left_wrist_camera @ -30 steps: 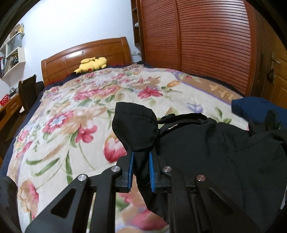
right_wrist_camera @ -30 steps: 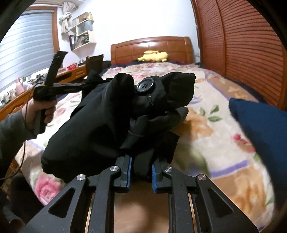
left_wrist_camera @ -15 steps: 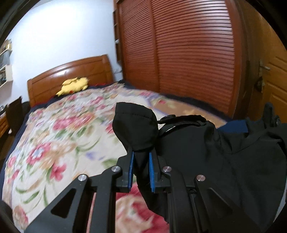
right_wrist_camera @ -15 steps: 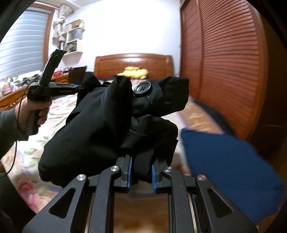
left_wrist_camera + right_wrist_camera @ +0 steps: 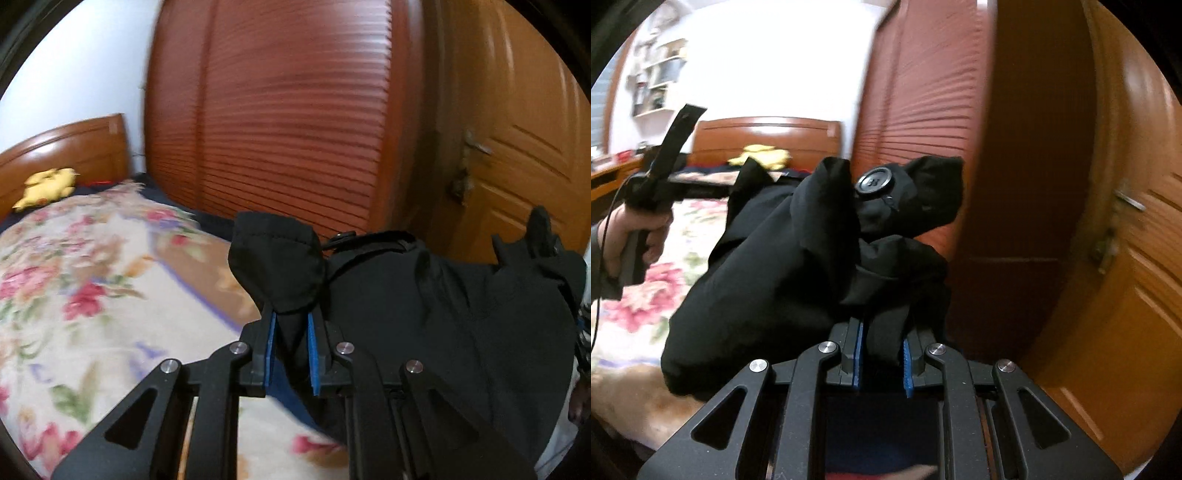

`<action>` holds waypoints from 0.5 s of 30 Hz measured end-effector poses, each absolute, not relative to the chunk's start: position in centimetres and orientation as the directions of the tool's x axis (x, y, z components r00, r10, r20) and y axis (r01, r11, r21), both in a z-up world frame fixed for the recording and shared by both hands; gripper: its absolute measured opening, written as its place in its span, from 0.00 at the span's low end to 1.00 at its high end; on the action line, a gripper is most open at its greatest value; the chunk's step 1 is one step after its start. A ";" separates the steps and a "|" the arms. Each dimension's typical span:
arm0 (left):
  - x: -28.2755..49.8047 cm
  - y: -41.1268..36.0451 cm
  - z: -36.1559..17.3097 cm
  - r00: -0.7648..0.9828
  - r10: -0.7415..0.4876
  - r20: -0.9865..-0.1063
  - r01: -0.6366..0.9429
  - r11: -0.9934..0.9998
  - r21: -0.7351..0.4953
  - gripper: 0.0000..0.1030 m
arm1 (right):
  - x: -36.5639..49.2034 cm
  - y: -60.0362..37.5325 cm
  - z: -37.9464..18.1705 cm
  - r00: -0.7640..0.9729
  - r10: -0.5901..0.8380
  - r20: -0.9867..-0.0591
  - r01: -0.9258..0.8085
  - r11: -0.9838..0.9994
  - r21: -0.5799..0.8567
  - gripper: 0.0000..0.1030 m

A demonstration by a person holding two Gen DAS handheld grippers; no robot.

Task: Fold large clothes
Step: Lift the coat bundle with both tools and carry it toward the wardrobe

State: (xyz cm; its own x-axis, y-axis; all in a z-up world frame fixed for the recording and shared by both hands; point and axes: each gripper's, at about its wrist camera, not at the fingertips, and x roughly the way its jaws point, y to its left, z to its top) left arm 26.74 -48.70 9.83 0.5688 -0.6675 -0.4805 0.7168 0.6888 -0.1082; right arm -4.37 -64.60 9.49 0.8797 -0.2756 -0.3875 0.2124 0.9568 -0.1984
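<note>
Both tools (image 5: 290, 347) (image 5: 881, 354) clamped on black garment (image 5: 424, 314)

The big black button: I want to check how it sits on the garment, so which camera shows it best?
The right wrist view: the button faces the camera, sharp, on top of the bunched black garment. In the left wrist view only a small dark edge-on disc shows by the garment's strap, probably a button, too small to read.
</note>
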 end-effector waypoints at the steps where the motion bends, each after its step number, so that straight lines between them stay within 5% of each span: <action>1: 26.7 -49.8 9.1 0.564 -0.667 -0.487 0.725 0.682 -0.096 0.12 | -4.7 -65.8 8.7 0.864 -0.308 -0.398 0.244 0.948 -0.204 0.13; 8: 26.9 -51.6 6.2 0.541 -0.627 -0.561 0.724 0.687 -0.070 0.22 | -5.1 -68.9 4.0 0.807 -0.347 -0.478 0.322 0.937 -0.138 0.20; 15: 25.2 -48.4 6.1 0.508 -0.636 -0.581 0.753 0.655 -0.059 0.36 | -5.9 -68.2 7.2 0.820 -0.400 -0.411 0.380 0.915 -0.132 0.54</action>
